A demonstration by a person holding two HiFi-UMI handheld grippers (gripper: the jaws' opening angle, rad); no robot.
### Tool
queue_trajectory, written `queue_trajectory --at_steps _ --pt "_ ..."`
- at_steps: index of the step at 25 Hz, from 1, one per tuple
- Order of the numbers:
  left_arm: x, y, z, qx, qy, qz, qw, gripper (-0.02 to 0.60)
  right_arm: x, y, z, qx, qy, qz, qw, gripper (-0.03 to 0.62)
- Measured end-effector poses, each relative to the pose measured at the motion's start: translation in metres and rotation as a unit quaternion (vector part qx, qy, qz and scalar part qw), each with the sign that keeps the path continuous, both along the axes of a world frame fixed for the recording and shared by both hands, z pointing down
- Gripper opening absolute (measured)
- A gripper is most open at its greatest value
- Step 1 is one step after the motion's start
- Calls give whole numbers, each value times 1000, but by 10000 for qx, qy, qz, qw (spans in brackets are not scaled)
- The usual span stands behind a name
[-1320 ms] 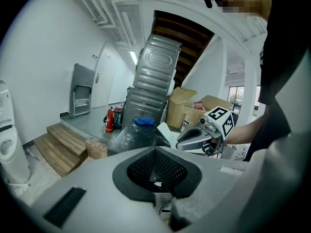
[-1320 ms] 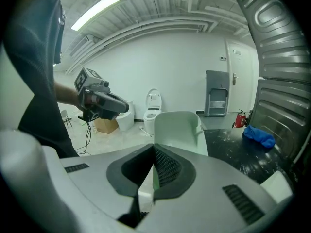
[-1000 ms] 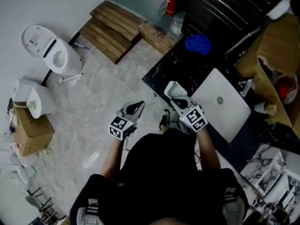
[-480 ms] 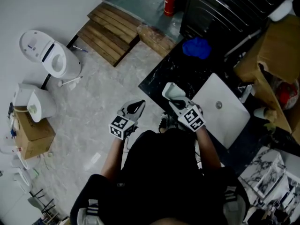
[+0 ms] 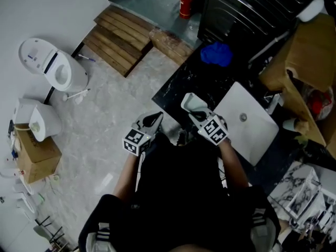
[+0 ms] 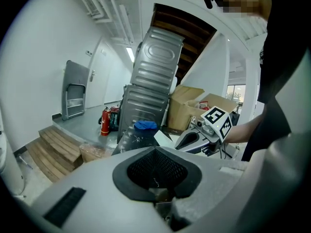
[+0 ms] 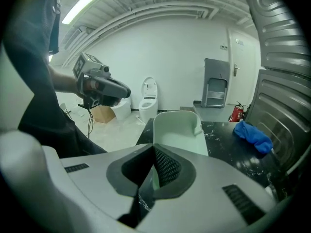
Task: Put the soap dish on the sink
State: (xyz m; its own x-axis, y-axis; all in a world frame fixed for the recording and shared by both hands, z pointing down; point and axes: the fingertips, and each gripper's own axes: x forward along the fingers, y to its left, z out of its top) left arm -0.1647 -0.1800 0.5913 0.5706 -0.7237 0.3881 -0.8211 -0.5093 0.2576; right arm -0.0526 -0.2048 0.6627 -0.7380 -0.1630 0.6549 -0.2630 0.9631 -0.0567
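My right gripper (image 5: 195, 112) has barely shifted, still clamped on the soap dish (image 5: 191, 102). The left gripper (image 5: 153, 121) idles, jaws together. Next I'd carry the dish right, onto the sink (image 5: 258, 136).

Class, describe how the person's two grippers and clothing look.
The left gripper and right gripper are pale grey shells with black mesh fingers; each carries a white cube of black square markers. The person wears a black short-sleeved top.

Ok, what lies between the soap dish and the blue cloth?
Only bare black counter separates the soap dish from the blue cloth, per the right gripper view.
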Motion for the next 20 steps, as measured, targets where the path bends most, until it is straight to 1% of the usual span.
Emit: queue_trajectory --at_steps 5,8,11,14,20 --pt "-1 -15 5 -55 59 301 9995 0 2 -7 13 -5 319 153 9994 -3" --pt "-2 -29 7 -86 81 580 9982 0 4 -14 22 37 716 235 9972 -3" --pt "-3 -45 5 -52 71 834 9965 0 8 -17 37 -64 1143 308 9929 -3" --pt "-4 -62 1 -5 72 1026 9947 0 11 -20 47 -131 1381 360 9897 -3" --pt "-3 -76 2 -52 108 1274 9918 0 13 -25 49 -57 2046 297 9784 -3"
